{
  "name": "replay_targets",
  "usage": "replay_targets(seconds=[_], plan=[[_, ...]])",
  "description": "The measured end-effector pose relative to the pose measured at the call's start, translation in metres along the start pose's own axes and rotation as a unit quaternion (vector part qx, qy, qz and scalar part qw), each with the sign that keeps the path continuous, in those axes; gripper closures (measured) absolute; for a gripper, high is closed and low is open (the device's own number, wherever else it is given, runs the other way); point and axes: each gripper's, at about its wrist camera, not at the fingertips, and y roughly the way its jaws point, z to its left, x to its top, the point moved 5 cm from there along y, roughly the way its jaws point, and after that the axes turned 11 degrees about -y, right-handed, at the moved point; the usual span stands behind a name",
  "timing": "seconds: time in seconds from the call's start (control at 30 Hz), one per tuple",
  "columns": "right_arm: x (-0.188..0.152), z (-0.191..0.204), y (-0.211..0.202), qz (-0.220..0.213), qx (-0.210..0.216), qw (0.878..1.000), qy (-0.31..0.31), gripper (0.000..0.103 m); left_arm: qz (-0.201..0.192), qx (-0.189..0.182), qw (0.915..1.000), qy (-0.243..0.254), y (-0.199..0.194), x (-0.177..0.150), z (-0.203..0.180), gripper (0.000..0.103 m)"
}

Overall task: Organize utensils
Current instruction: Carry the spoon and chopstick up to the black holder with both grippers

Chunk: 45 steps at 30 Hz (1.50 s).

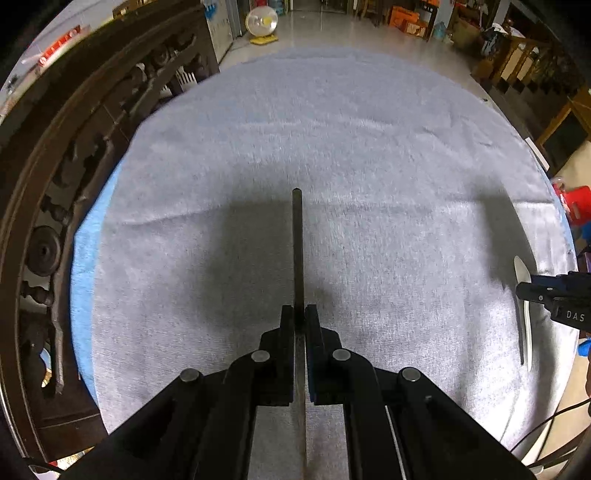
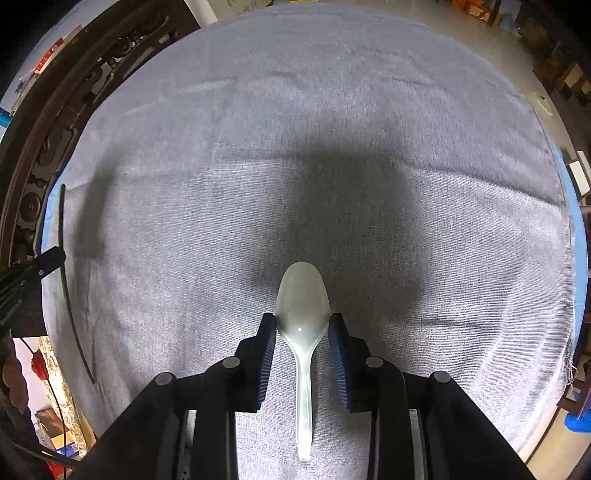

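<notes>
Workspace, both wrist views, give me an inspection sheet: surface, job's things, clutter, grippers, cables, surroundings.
Surface: grey cloth over a blue-edged round table.
Job's things: dark chopstick; white spoon.
Clutter: nothing seen on the cloth.
Grippers: left gripper jaws shut on the chopstick; right gripper jaws touching the spoon bowl's sides.
Cables: black cable off the table edge.
Surroundings: carved wooden furniture, fan on floor.

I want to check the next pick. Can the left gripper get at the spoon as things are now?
Probably not. The left gripper is shut on a dark stick, and the spoon already sits between the fingers of the right gripper, which appear closed on its bowl.
</notes>
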Motion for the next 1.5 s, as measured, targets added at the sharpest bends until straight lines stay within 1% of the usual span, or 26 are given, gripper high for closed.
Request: replay_targets(seconds=[0.07, 0.27, 0.37, 0.7, 1.1, 1.5], plan=[[-0.001, 0.0, 0.0, -0.001, 0.001, 1.0, 0.0, 0.072, -0.006, -0.001, 1.0, 0.0, -0.006, -0.001, -0.001, 0.098], [-0.004, -0.001, -0.005, -0.006, 0.002, 1.0, 0.003, 0.072, -0.035, 0.013, 0.9993, 0.008, -0.016, -0.006, -0.006, 0.098], [-0.006, 0.001, -0.007, -0.008, 0.001, 1.0, 0.003, 0.072, -0.045, 0.015, 0.9988, 0.012, -0.015, -0.005, -0.007, 0.098], [-0.011, 0.003, -0.015, -0.015, 0.002, 1.0, 0.006, 0.072, -0.08, 0.029, 0.9962, 0.02, -0.031, -0.01, -0.009, 0.098], [-0.012, 0.003, -0.02, -0.021, 0.002, 1.0, 0.006, 0.072, -0.118, 0.04, 0.9919, 0.025, -0.05, -0.012, -0.011, 0.098], [-0.02, -0.002, -0.03, -0.032, 0.003, 0.999, 0.015, 0.072, -0.157, 0.052, 0.986, 0.025, -0.071, -0.017, -0.01, 0.098]])
